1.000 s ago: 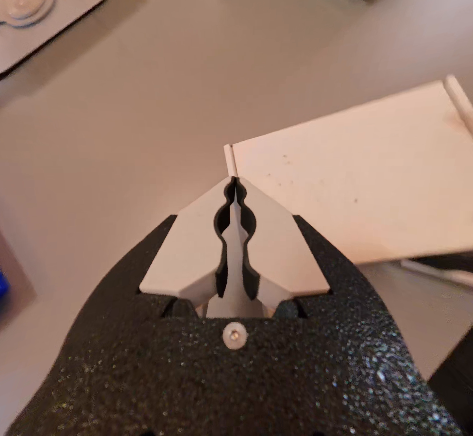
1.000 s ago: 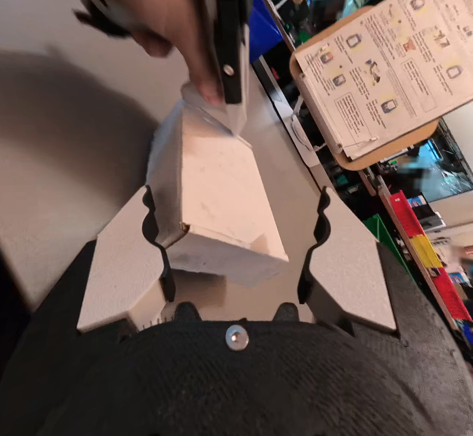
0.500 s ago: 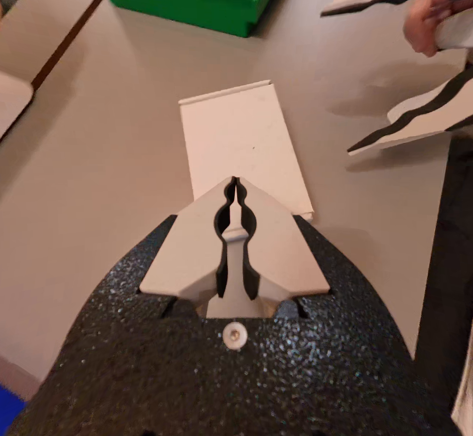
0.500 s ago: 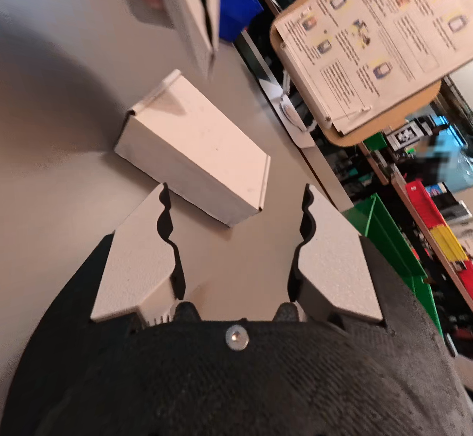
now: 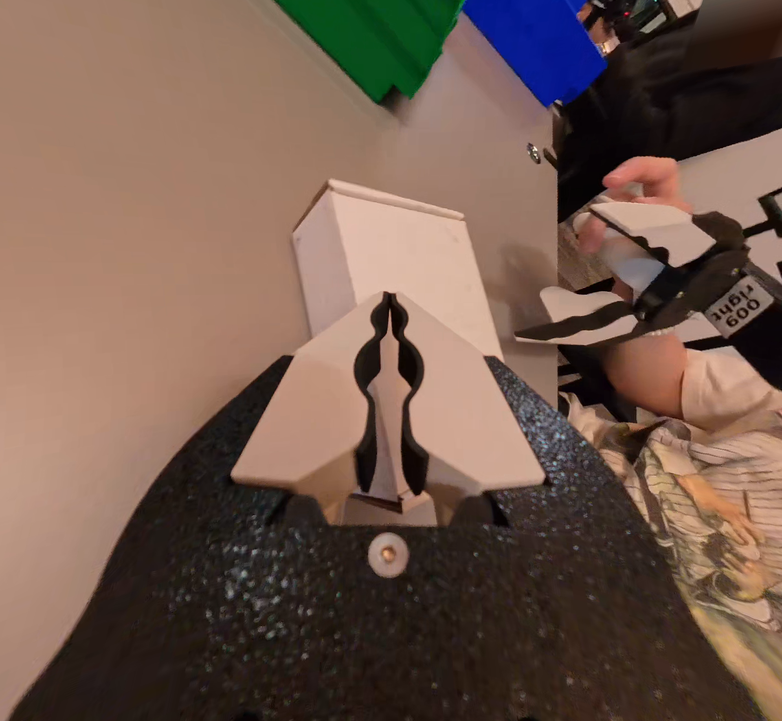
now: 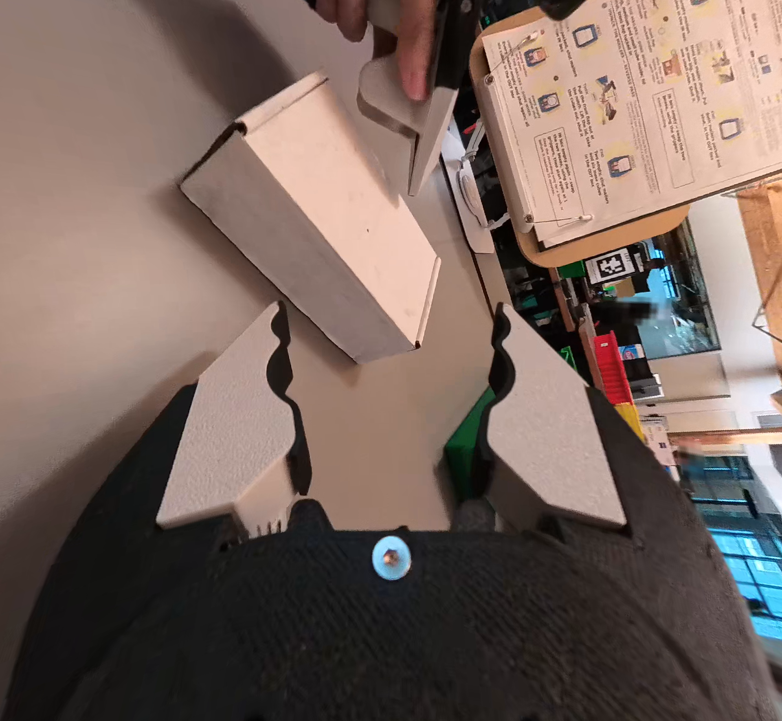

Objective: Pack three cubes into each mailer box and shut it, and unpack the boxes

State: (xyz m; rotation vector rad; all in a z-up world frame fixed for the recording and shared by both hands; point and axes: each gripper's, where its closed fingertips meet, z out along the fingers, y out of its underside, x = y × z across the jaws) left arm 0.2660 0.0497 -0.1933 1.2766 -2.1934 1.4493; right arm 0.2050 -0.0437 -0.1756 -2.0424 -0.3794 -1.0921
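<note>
A white mailer box [image 5: 393, 260] lies flat and closed on the beige table [image 5: 148, 235]. It also shows in the right wrist view [image 6: 309, 209]. My left gripper [image 5: 389, 298] is shut and empty, its tips above the box's near end. In the right wrist view the left gripper [image 6: 417, 176] hangs over the box's far edge, held by a hand [image 6: 406, 11]. My right gripper [image 6: 389, 311] is open and empty, just short of the box's near corner. It shows to the right of the box in the left wrist view [image 5: 592, 277]. No cubes are in view.
A green bin [image 5: 359, 2] and a blue bin [image 5: 529, 11] stand at the table's far side. The green bin [image 6: 461, 455] shows behind my right finger. A clipboard with an instruction sheet [image 6: 634, 99] stands past the table edge. A person's sleeve [image 5: 719, 396] is at the right.
The box was tilted up with my left gripper at its corner; it now lies flat. The left gripper has lifted off it and stayed shut. The right gripper has stayed open and drawn back.
</note>
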